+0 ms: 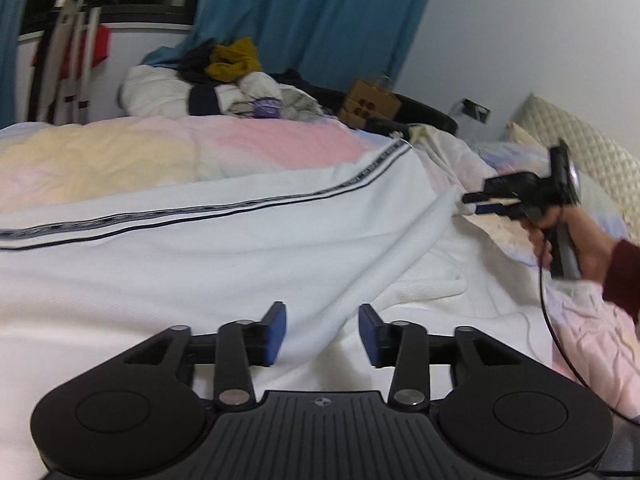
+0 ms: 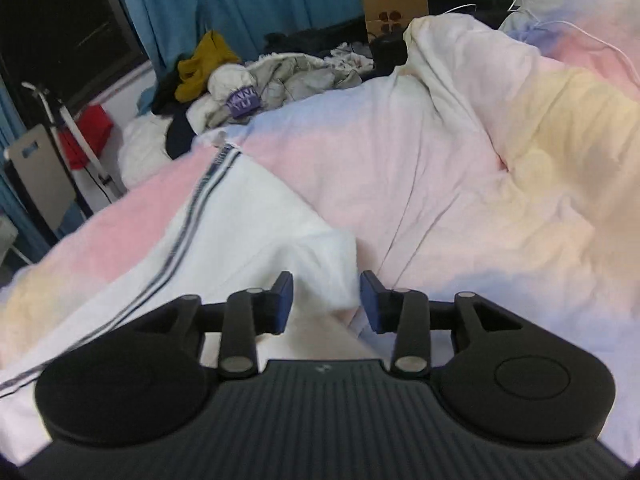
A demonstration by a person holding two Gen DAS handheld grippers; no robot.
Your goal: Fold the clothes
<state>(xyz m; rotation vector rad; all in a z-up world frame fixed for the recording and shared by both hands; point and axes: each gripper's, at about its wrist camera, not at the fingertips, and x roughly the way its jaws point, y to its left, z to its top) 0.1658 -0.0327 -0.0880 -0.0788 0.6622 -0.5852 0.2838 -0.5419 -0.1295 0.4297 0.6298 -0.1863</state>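
White garment [image 1: 224, 248] with dark double stripe spread across pastel duvet [image 1: 120, 152] on bed, wrinkled, one fold rising toward right side. Left gripper [image 1: 322, 330] low over near edge of garment, jaws wide apart, blue pads [image 1: 277, 332] clear of cloth, nothing held. Right gripper [image 1: 470, 205] seen from left wrist view at far right, gripped by a hand [image 1: 568, 240] in dark red sleeve [image 1: 624, 276], tip at or just beside raised corner of white cloth; contact not clear from that angle. In right wrist view, right gripper [image 2: 326, 302] with jaws wide apart, corner of white garment [image 2: 240, 216] lying between and just beyond blue pads [image 2: 285, 300], not pinched. Black cable [image 1: 550, 340] hanging from right gripper handle down over duvet. Beyond bed, heap of unsorted clothes [image 2: 256, 84]: mustard piece [image 2: 204, 64], grey and white pieces, purple patch with lettering. Brown paper bag [image 2: 394, 8] with handles upright behind heap, contents not visible. Blue curtain [image 1: 312, 16] behind, dark window at left. Red cloth [image 2: 90, 132] hanging on white rack [image 1: 76, 68] near window. Quilted headboard [image 1: 576, 136] at far right of left wrist view.
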